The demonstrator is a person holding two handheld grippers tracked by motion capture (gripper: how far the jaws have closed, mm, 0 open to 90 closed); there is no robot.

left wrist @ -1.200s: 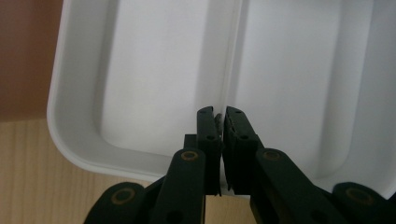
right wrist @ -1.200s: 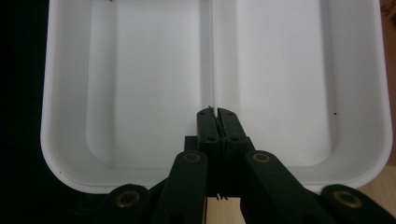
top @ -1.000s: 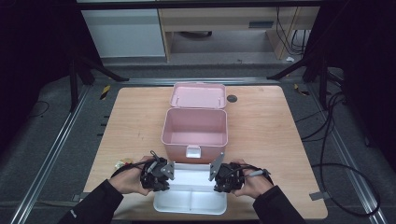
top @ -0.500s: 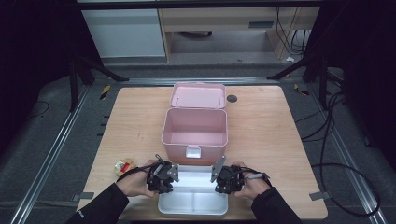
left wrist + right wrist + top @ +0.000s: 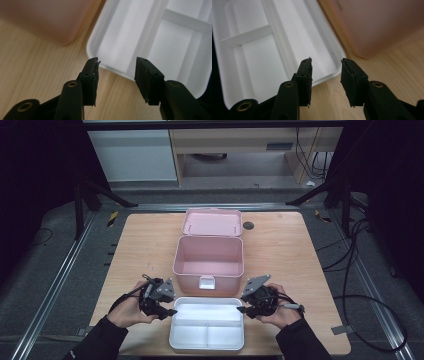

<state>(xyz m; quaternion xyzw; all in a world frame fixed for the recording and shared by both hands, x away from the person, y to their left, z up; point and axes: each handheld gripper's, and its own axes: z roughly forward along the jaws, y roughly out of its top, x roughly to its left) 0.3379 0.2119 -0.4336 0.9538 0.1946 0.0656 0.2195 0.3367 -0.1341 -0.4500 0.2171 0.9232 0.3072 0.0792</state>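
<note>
A white divided tray (image 5: 207,340) lies on the wooden table near the front edge, just in front of an open pink box (image 5: 209,256) whose lid (image 5: 212,222) leans back. My left gripper (image 5: 170,311) is at the tray's left rim and my right gripper (image 5: 241,310) at its right rim. Both sets of jaws have just been opening and now stand apart with nothing between the pads. In the left gripper view the gripper (image 5: 117,65) hangs just over the tray's rim (image 5: 117,72). In the right gripper view the gripper (image 5: 326,64) hovers above the tray's corner (image 5: 334,70).
The pink box (image 5: 45,20) stands close behind both grippers and has a white latch (image 5: 206,282) on its front. A small dark disc (image 5: 248,225) lies on the table (image 5: 300,255) beside the lid. Bare wood lies to either side of the box.
Both grippers, shut at the tray's two sides before, have opened and drawn outward off its rims. The tray now rests on the table in front of the pink box.
</note>
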